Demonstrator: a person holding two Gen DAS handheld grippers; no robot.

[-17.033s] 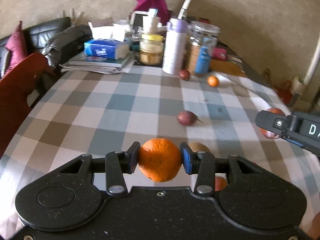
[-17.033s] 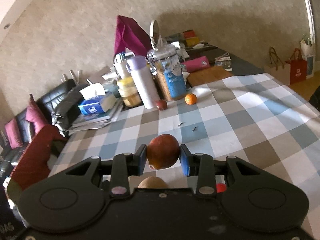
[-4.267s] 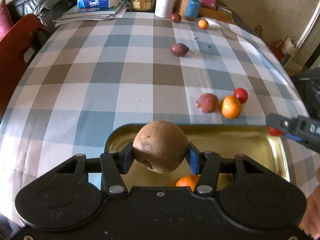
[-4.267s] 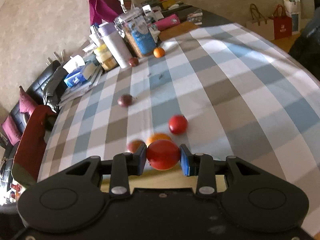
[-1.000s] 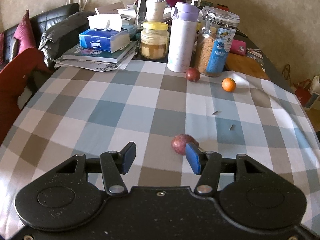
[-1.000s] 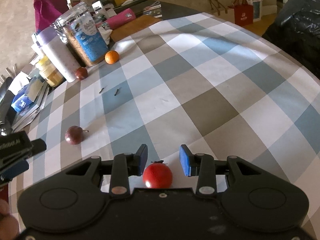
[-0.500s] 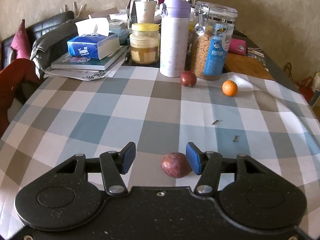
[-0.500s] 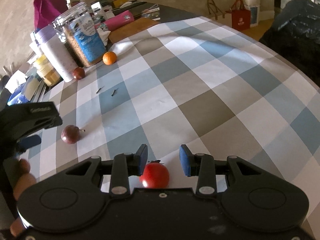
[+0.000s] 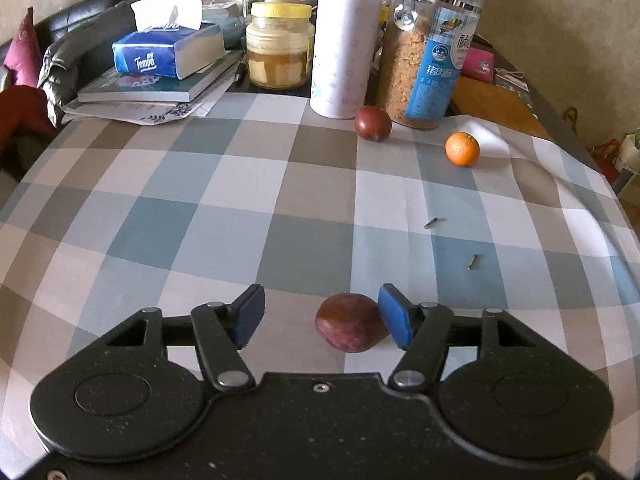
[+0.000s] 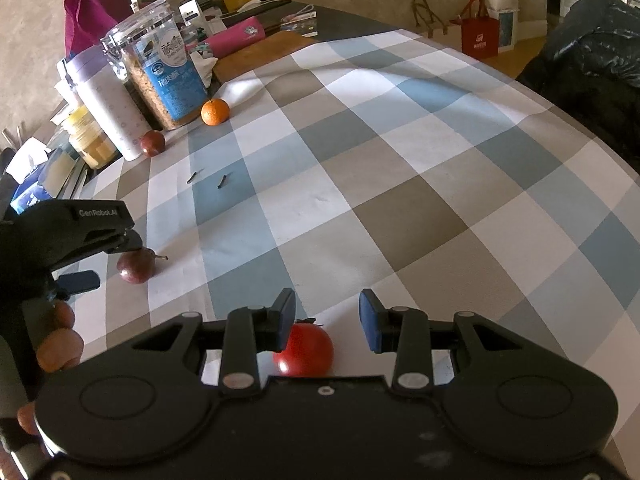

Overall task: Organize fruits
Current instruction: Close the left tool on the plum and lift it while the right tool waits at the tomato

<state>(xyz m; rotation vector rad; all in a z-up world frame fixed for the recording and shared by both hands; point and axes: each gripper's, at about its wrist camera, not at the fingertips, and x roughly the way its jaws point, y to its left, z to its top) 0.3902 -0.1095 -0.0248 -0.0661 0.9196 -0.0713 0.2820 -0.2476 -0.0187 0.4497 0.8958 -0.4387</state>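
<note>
Fruits were mid-pickup: your left claw (image 9: 320,316) had just widened around the purple fruit (image 9: 349,328), unclamped, needing closure next.

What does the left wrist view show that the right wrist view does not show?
Only the left wrist view: the blue tissue box on stacked books. Only the right wrist view: the round red tomato between the open right gripper, plus the red paper bag. Both: the dark purple passion fruit inside the open left gripper, the small orange mandarin and the checked tablecloth.
</note>
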